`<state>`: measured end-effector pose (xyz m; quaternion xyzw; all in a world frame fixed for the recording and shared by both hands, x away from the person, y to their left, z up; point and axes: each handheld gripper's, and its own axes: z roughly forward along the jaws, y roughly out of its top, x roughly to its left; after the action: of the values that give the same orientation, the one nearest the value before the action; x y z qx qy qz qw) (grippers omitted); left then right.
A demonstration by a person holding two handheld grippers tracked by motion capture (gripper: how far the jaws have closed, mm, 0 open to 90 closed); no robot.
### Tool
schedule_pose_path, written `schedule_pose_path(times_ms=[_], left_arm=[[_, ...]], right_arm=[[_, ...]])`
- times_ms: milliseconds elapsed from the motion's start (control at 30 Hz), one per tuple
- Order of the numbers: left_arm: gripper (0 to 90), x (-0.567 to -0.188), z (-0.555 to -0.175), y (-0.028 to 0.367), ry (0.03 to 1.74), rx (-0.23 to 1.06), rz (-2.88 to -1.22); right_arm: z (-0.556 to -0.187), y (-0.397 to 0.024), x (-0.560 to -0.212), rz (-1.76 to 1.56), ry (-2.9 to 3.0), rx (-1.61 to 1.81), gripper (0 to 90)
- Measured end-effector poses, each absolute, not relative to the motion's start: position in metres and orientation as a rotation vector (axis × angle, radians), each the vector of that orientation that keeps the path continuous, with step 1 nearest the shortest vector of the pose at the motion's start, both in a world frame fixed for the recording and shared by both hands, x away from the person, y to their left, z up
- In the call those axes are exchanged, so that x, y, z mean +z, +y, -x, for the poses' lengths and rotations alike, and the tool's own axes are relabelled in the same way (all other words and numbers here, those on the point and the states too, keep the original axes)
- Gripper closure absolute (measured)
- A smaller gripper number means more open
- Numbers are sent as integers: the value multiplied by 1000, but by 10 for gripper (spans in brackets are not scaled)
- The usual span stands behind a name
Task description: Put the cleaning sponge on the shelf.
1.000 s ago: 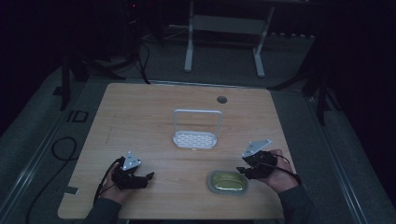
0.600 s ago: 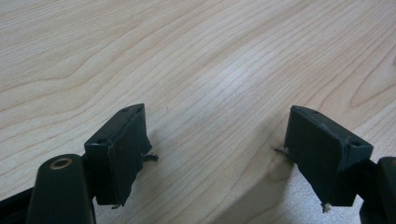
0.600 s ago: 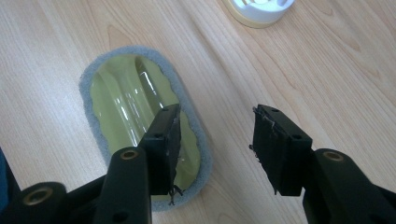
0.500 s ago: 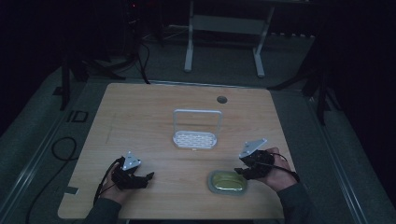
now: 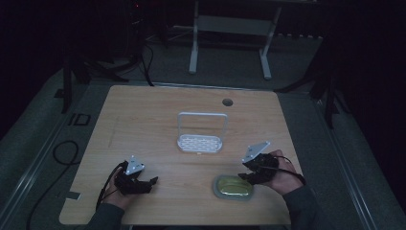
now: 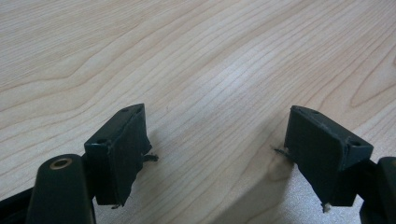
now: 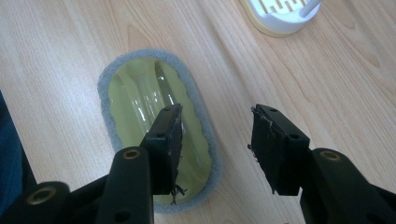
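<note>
Right gripper (image 5: 248, 176) has edged in over the yellow scrub sponge (image 7: 154, 116), jaws spread, one astride its rim; left gripper (image 6: 217, 154) unmoved, jaws spread over bare table (image 6: 196, 56).

Near end of yellow sponge (image 7: 154, 116) hidden behind one of the right gripper's (image 7: 215, 140) fingers (image 7: 164, 149). White rack (image 7: 281, 14) cut off by the top edge of the right gripper view. In the dim high view, too small to tell how the fingers of the left gripper (image 5: 149, 183) stand. Room beyond the table (image 5: 143, 120) lost in darkness.
</note>
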<state>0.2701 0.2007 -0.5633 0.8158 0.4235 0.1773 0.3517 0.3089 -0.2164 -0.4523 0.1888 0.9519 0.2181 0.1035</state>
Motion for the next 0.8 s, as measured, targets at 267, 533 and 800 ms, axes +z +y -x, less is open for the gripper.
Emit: schedule_pose_path(times_ms=[267, 533, 800], left_arm=[[217, -563, -270, 201, 1098, 459, -2108], [217, -563, -270, 201, 1097, 459, -2111], [217, -563, -270, 201, 1097, 459, -2111]], right_arm=[[-310, -213, -450, -525, 2831, 624, 526], [-309, -207, -451, -478, 2858, 592, 541], [-309, -204, -452, -450, 2880, 576, 544]])
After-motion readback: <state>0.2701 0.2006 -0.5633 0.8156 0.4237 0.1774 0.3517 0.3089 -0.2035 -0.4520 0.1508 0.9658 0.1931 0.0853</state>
